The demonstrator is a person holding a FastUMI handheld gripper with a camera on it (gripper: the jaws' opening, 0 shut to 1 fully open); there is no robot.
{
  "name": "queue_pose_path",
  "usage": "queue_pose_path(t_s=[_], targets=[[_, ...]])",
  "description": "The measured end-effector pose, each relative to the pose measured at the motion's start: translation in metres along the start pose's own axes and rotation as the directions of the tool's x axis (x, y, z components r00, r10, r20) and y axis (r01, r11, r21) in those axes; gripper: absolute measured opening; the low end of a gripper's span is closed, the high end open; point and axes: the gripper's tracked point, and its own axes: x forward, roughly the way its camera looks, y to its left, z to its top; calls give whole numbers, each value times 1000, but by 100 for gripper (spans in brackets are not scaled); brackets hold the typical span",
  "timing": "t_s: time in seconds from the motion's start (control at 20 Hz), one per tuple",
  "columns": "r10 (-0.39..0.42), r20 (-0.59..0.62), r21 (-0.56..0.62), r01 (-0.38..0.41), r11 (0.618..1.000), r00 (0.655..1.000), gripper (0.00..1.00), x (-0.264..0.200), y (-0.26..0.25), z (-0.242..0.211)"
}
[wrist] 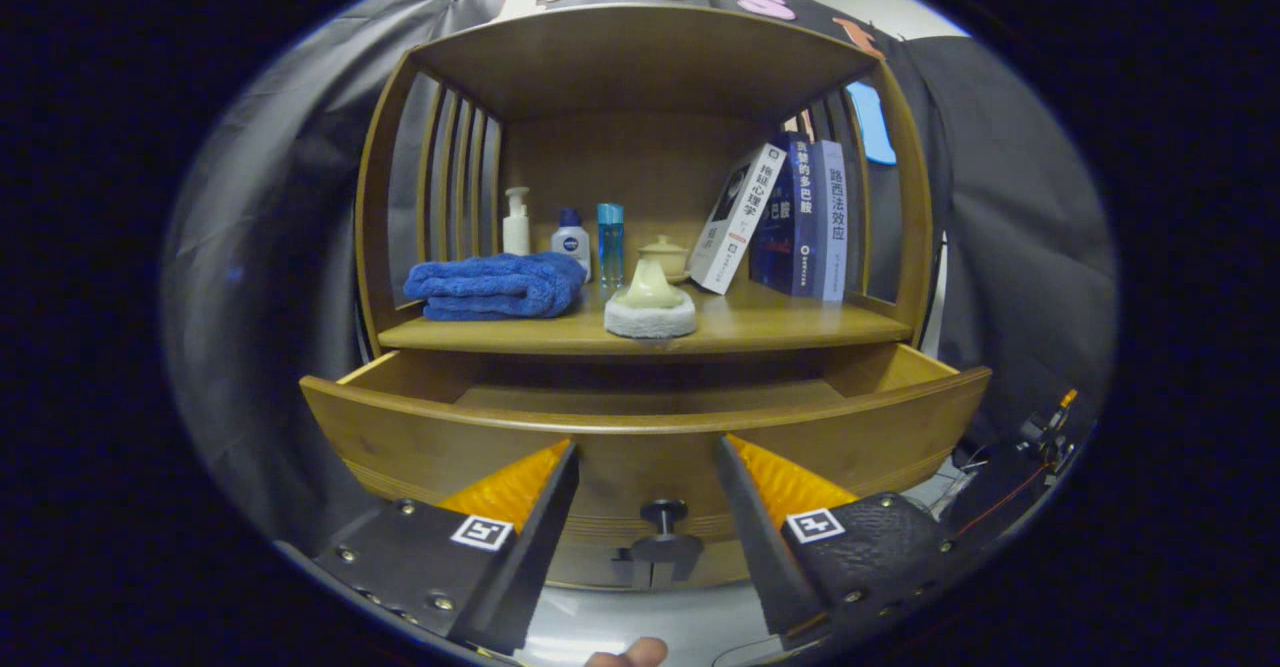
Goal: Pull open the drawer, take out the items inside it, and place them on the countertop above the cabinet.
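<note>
Tool (645,467) w/ fingers spread apart, gripping nothing. Drawer knob (663,515) sits btwn the fingers, not touched by either. Drawer (450,427) is pulled out just ahead of the tool; its visible inside shows bare wood, front part hidden by the drawer front. Above it, on the desk (780,332): folded blue towel (495,285) at left, white puff w/ cream top (650,309) in the middle, bottles (570,237) and a small lidded pot (664,255) behind, books (790,217) leaning at right. A fingertip (628,654) shows below the tool.
</note>
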Motion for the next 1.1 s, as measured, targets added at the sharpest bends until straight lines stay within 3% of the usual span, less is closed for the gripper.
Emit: queue_pose_path(t_s=[0.5, 1.1], targets=[[8, -6, 12, -8, 1000, 1000, 85, 53, 4, 11], [21, -12, 38, -20, 999, 1000, 89, 85, 4, 15]])
